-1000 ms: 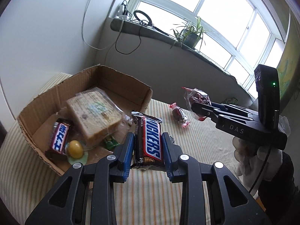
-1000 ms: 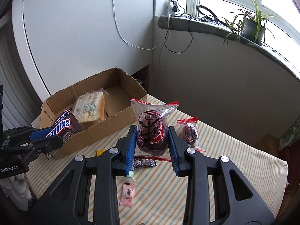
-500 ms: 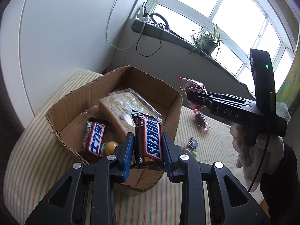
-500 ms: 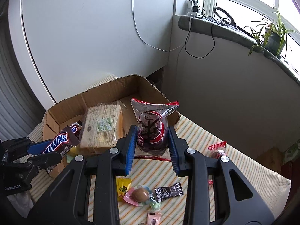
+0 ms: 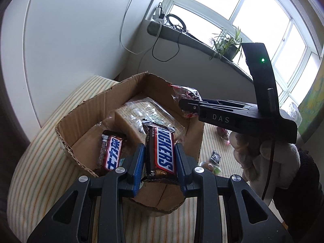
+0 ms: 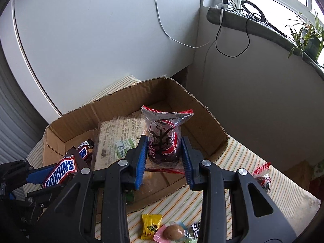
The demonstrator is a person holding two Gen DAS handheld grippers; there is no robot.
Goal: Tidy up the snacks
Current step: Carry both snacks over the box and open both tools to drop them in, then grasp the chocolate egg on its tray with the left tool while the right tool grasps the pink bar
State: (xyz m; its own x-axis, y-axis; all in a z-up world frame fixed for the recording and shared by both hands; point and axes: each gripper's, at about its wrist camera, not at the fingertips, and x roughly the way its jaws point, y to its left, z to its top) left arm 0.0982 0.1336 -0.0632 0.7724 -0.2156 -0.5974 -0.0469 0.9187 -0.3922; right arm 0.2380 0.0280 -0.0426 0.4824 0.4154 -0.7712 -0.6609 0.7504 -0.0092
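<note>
Nearest, loose sweets remain on the striped counter (image 6: 253, 182): a yellow candy (image 6: 150, 226), a round wrapped sweet (image 6: 173, 232) and a small dark packet (image 6: 196, 228), with a red packet (image 6: 263, 179) further right. The left tongs (image 5: 159, 163) are clenched on a chocolate bar (image 5: 161, 154), held upright over the near wall of the cardboard box (image 5: 68, 119). The right tongs (image 6: 163, 154) are clenched on a red-and-clear pouch (image 6: 163, 139), held over the right part of the box. Inside the box lie a second chocolate bar (image 5: 112, 154) at left and a large wrapped cake (image 5: 141, 117) behind it. Judgement: both items appear ready for release into the box. Risks: the chocolate bar sits close above the near rim, so an early release could tip it outward onto the counter; the two tongs converge over one small box and could collide; the slick pouch, gripped at its bulge, could slip or be crushed. Far side: a windowsill with a plant (image 5: 228, 44) and cables.
</note>
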